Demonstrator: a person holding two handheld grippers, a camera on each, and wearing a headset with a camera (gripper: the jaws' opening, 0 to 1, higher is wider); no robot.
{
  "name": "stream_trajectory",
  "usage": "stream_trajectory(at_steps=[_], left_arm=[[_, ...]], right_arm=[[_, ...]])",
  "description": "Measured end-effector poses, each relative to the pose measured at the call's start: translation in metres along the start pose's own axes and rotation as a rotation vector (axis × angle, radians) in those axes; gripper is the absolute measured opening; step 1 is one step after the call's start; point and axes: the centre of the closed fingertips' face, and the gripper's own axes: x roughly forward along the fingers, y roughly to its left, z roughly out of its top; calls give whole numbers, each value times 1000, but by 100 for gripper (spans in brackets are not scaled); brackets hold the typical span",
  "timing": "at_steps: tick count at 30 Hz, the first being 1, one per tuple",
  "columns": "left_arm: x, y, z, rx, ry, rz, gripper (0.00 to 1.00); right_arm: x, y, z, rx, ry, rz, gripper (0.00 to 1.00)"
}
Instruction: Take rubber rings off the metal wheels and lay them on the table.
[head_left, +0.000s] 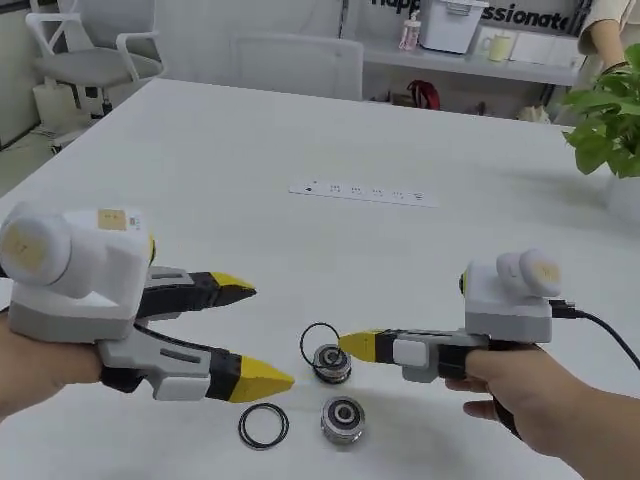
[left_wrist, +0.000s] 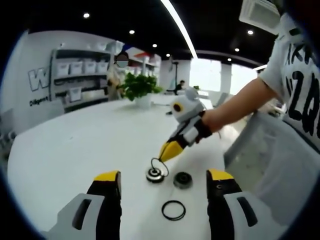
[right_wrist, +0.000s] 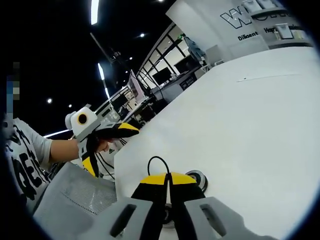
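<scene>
One rubber ring (head_left: 263, 426) lies flat on the surface (head_left: 300, 130), just beside the nearer metal wheel (head_left: 343, 418), which we judge already stripped (its rim is too small to be sure). The right tool (head_left: 350, 345) has its jaws pinched together on the second ring (head_left: 318, 338), which loops up from the farther wheel (head_left: 332, 363), seemingly caught on it at the bottom. The left tool (head_left: 268, 335) hovers nearby, spread wide and holding nothing. We reckon the job past halfway: this ring is not yet free or laid down.
</scene>
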Motion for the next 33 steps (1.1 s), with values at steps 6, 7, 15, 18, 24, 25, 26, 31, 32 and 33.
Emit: stream_trajectory(at_steps=[6,7,15,18,24,25,26,31,32,33], left_arm=[[-11,2,-4,12,5,24,71],[-12,2,-4,12,5,25,71],[-23,6,-12,5,17,47,78],[-27,7,-14,0,20,54,80],[-38,15,-18,-4,22,84,81],[-40,16,-19,-7,23,87,81],[-41,18,-19,-9,25,91,81],[-44,20,-23,-8,35,101,81],[-44,20,-24,-6,37,102,81],[-44,20,-24,-6,38,103,81]], right_arm=[[4,10,1,-6,4,25,0],[5,11,1,-6,4,28,0],[17,31,-4,-14,24,79,0],[21,35,-7,-22,39,85,0],[34,46,-17,-54,84,107,0],[36,48,-19,-61,92,110,0],[39,50,-21,-71,102,115,0],[47,55,-28,-105,133,123,0],[49,56,-29,-109,137,128,0],[50,57,-30,-114,141,132,0]])
